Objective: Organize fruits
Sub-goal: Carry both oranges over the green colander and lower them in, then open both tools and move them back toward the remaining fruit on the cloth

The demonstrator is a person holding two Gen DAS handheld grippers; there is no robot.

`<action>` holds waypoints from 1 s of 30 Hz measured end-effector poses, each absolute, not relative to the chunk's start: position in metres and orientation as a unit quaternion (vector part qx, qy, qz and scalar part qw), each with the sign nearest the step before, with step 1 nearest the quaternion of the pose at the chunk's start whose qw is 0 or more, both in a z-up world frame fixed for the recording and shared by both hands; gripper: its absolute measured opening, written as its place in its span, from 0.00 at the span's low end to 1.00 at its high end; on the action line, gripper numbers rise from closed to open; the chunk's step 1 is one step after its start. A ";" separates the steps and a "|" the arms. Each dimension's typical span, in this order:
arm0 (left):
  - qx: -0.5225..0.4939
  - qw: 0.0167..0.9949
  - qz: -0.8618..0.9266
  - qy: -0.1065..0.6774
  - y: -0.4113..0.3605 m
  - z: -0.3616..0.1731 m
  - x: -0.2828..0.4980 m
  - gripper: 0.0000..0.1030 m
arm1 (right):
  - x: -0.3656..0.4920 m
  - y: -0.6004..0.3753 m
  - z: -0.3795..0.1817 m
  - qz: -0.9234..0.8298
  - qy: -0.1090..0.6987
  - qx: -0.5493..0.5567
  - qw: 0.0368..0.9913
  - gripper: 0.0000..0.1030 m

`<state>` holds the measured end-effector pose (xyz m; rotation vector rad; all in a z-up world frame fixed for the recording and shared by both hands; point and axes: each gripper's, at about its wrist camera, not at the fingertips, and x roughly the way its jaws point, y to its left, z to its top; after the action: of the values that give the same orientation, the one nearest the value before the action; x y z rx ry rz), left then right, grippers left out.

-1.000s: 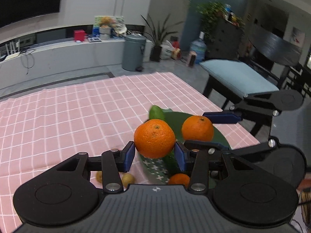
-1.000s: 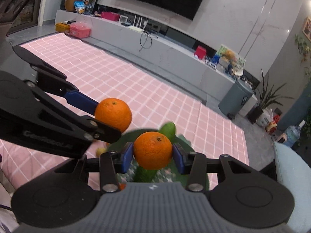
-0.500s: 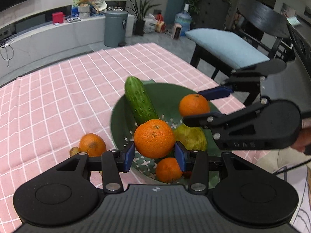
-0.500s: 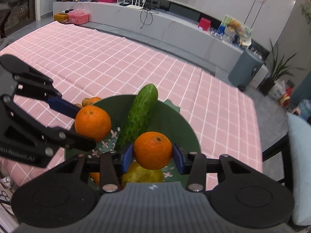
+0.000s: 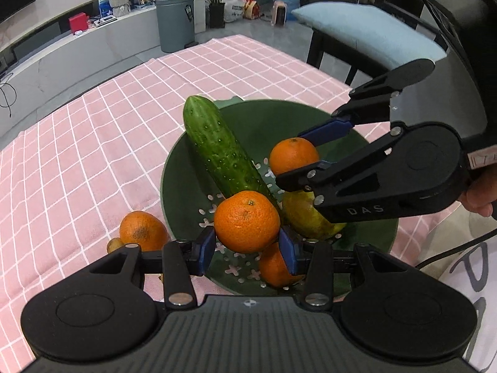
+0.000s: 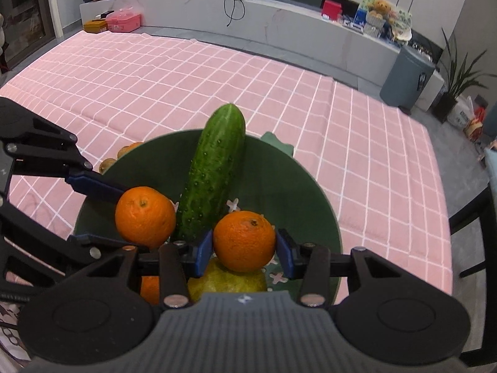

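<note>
My left gripper (image 5: 247, 248) is shut on an orange (image 5: 247, 221) and holds it just above the near side of a green perforated bowl (image 5: 177, 183). My right gripper (image 5: 290, 158) is shut on a second orange (image 5: 293, 155) over the bowl's right half. In the right wrist view that right gripper (image 6: 244, 253) pinches its orange (image 6: 244, 241), with the left gripper's orange (image 6: 145, 216) beside it over the bowl (image 6: 279, 171). A cucumber (image 5: 220, 149) leans across the bowl. A yellow-green fruit (image 5: 307, 217) and another orange (image 5: 273, 267) lie at its bottom.
One more orange (image 5: 143, 231) and a small brown fruit (image 5: 113, 245) lie on the pink checked tablecloth (image 5: 93, 155) just left of the bowl. A chair with a light blue cushion (image 5: 366, 31) stands past the table's far right edge. The person's hand (image 5: 481, 195) holds the right gripper.
Both grippers have sunk and tilted downward with their oranges, closing in on the bowl, which now fills more of each view. Neither grip has changed.
</note>
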<state>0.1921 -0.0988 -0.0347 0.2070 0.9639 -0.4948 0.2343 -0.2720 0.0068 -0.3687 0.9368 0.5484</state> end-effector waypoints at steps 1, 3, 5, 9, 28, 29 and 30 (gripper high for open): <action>0.102 0.850 -0.235 0.460 -0.101 -0.036 0.192 0.49 | 0.235 -0.272 0.006 0.259 0.445 -0.171 0.840 0.40; 0.110 0.848 -0.235 0.462 -0.104 -0.039 0.192 0.49 | 0.237 -0.273 0.003 0.259 0.448 -0.164 0.840 0.40; 0.117 0.846 -0.236 0.463 -0.106 -0.041 0.191 0.49 | 0.238 -0.272 0.003 0.259 0.450 -0.162 0.839 0.40; 0.113 0.847 -0.234 0.464 -0.106 -0.041 0.190 0.52 | 0.238 -0.273 -0.002 0.256 0.451 -0.162 0.840 0.41; 0.056 0.861 -0.241 0.445 -0.084 -0.026 0.181 0.61 | 0.228 -0.276 0.006 0.246 0.441 -0.143 0.851 0.41; 0.051 0.863 -0.242 0.441 -0.082 -0.024 0.179 0.61 | 0.224 -0.276 0.009 0.244 0.439 -0.140 0.853 0.42; 0.045 0.865 -0.243 0.436 -0.078 -0.022 0.177 0.61 | 0.221 -0.275 0.011 0.241 0.436 -0.138 0.856 0.42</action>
<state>0.1768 -0.0782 -0.0220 0.0952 0.9136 -0.5091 0.2213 -0.2747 0.0110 -0.2907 0.9169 0.5073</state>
